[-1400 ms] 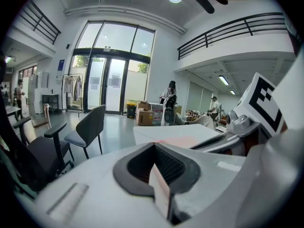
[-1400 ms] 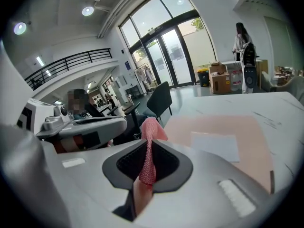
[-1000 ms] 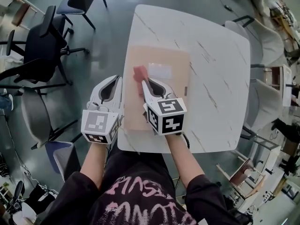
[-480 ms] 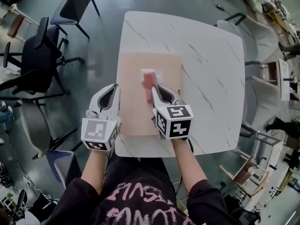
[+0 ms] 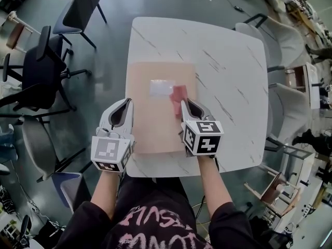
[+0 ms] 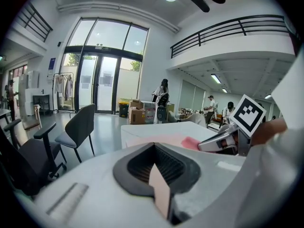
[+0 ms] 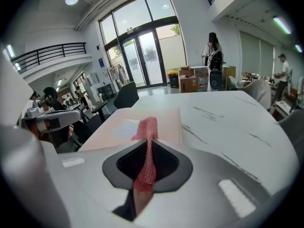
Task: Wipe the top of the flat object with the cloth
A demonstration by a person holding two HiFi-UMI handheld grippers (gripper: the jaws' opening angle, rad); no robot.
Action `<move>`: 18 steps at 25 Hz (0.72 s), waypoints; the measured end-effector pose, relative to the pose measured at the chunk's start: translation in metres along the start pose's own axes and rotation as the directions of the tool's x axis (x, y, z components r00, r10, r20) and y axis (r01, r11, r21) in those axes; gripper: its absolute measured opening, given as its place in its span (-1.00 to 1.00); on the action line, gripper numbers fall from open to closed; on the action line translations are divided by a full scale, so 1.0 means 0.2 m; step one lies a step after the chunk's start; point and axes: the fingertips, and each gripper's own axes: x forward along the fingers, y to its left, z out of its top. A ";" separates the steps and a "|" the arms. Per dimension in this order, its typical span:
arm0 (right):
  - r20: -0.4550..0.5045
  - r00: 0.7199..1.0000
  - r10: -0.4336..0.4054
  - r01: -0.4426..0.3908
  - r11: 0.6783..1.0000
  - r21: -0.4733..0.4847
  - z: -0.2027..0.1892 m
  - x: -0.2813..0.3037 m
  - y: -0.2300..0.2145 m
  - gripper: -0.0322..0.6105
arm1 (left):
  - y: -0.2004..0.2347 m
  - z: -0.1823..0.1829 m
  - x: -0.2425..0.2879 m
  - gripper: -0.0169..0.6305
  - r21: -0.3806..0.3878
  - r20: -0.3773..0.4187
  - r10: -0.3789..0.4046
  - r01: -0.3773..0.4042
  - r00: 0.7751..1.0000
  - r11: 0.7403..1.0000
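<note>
Mid-wipe. The right gripper (image 5: pixel 184 104) has its fingers clamped on the red cloth (image 5: pixel 179 94). The cloth runs through the grip and its free end drapes out front onto the flat object (image 5: pixel 150 126). That's a tan sheet lying flat on the marble surface (image 5: pixel 233 77), near the front edge. The cloth sits on the sheet's right half, touching or just beside the white label (image 5: pixel 162 87).

The left gripper (image 5: pixel 128 101) is at the sheet's left edge with its fingers closed together. A thin tan sliver shows low between them in the left gripper view. It could be the sheet seen through the gap rather than anything pinched, and I can't confirm which. My read is that it's parked there to steady the sheet, or is just idle.

Coverage can't be judged from this. Nothing on the sheet shows where has been wiped.

The next move calls for:
- Drag the cloth flat across the top in overlapping passes, including the left half and the near strip under the grippers.
- Hold light downward pressure so the cloth stays in contact and doesn't bunch at the fingertips.
- Watch for sheet slip on the marble. Press the left edge down if it creeps.
</note>
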 end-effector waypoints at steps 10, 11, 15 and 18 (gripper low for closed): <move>0.003 0.999 -0.037 0.037 0.999 0.012 -0.02 -0.04 -0.09 -0.75 | -0.02 0.00 0.00 -0.94 0.007 0.010 -0.004 0.004 1.000 1.000; 0.004 0.999 -0.038 0.038 0.999 0.012 -0.02 -0.04 -0.09 -0.75 | -0.02 0.00 0.00 -0.94 0.009 0.013 -0.003 0.002 1.000 1.000; 0.018 0.999 -0.033 0.033 0.999 0.014 0.00 -0.07 -0.08 -0.75 | -0.02 0.01 -0.01 -0.95 0.005 0.015 0.000 0.000 1.000 1.000; 0.033 0.999 -0.016 0.016 1.000 0.014 0.02 -0.09 -0.04 -0.75 | -0.03 0.01 -0.03 -0.94 -0.003 0.011 0.002 -0.002 1.000 1.000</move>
